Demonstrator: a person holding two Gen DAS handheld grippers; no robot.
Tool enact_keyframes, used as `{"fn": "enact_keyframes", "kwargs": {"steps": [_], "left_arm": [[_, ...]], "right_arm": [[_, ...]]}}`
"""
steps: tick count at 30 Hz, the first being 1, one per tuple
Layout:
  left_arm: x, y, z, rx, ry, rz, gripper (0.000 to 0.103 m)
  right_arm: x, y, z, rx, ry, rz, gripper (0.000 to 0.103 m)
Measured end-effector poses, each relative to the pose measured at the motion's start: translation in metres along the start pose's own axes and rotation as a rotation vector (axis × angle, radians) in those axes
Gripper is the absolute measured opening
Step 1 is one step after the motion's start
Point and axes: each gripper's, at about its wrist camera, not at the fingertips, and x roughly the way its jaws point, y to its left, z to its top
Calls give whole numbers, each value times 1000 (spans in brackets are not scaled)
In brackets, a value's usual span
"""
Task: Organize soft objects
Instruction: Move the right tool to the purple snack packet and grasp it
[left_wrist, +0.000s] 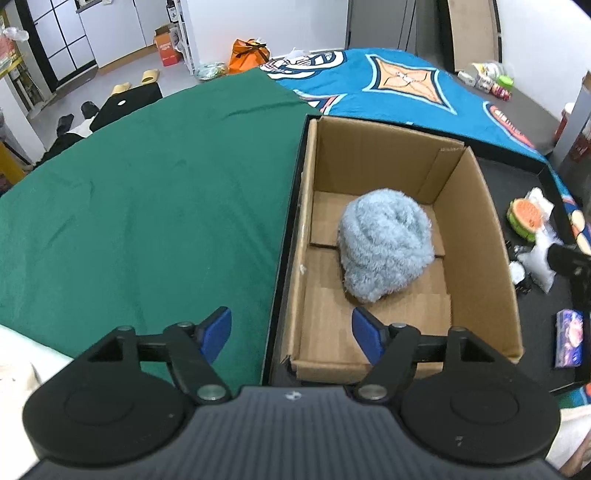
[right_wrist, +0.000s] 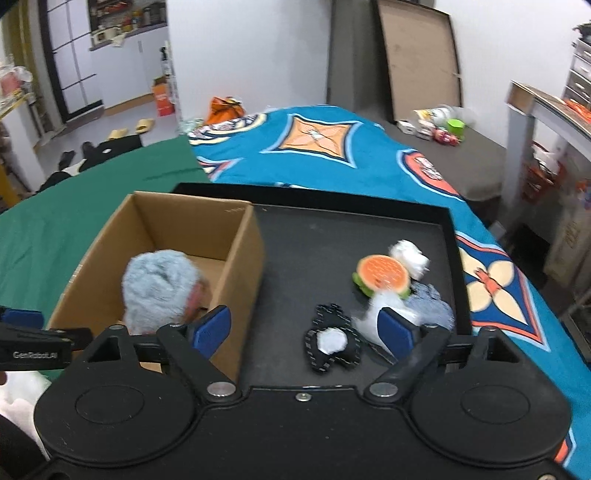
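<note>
A fluffy grey-blue plush ball (left_wrist: 386, 245) lies inside an open cardboard box (left_wrist: 476, 236); it also shows in the right wrist view (right_wrist: 159, 288) in the same box (right_wrist: 243, 258). The box stands on a black tray (right_wrist: 332, 243). On the tray lie a burger-shaped soft toy (right_wrist: 382, 275), a white plush piece (right_wrist: 408, 256), a black-and-white soft item (right_wrist: 330, 341) and a blue-grey cloth (right_wrist: 430, 304). My left gripper (left_wrist: 291, 332) is open and empty over the box's near left edge. My right gripper (right_wrist: 304, 328) is open and empty, just above the black-and-white item.
The tray sits on a bed with a green sheet (left_wrist: 147, 206) and a blue patterned blanket (right_wrist: 332, 147). A small colourful packet (left_wrist: 569, 338) lies on the tray's near right. Clutter (right_wrist: 439, 127) stands on a grey surface at the far right.
</note>
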Motion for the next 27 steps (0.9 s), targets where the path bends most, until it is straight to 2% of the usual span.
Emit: {"fn": "enact_keyframes", "kwargs": {"steps": [8,12,21,27], "left_arm": [[-2,-8,0,17,5,28,71],[-2,-15,2,23,9,39,71],[6,-30,6,32,34,92,71],[12,-43,10,61,54,121,71]], "right_arm": [[0,-18,-18,20,8,-87,89],[4,-31,-27,67,47,-78,89],[23,-59,-42,125,132,-140,89],[45,-80,-54,201,202,-132,88]]}}
